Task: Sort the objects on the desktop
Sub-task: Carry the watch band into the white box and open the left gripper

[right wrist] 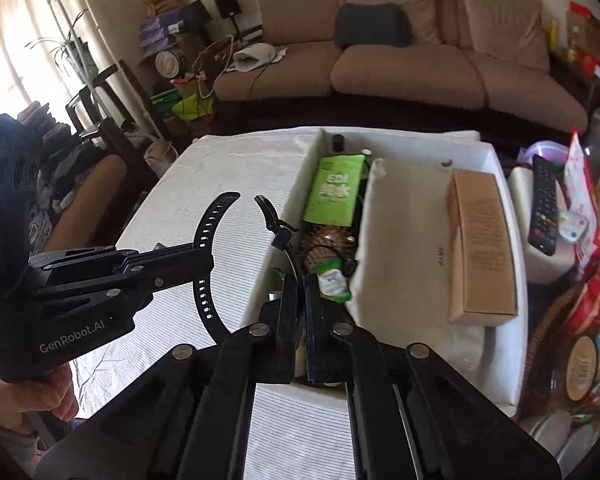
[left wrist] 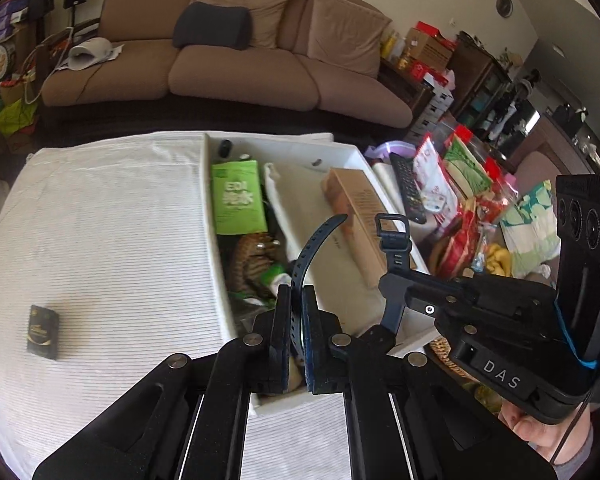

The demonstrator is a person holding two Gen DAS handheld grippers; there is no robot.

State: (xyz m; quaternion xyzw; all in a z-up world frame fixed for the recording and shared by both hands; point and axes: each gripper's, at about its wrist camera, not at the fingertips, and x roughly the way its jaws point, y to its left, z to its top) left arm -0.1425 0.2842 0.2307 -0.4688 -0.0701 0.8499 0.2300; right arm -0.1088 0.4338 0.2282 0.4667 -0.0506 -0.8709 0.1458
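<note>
Over the white box (left wrist: pixel 352 156), each hand-held gripper pinches the watch strap (left wrist: pixel 314 246), "GenRobot.AI" on one

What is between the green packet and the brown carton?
A white cloth pouch lies between the green packet and the brown carton; both wrist views show it.

A white cloth with fine grey lines (left wrist: pixel 120 240) covers the table. On it lies a black packet with gold print (left wrist: pixel 43 332). The white tray (left wrist: pixel 216 240) holds a bright green leaflet with white lettering (left wrist: pixel 238 196), a tan cardboard box (right wrist: pixel 482 244) and a cream cloth bag (right wrist: pixel 404 232). The watch strap (right wrist: pixel 210 236) is dark navy with rows of holes.
</note>
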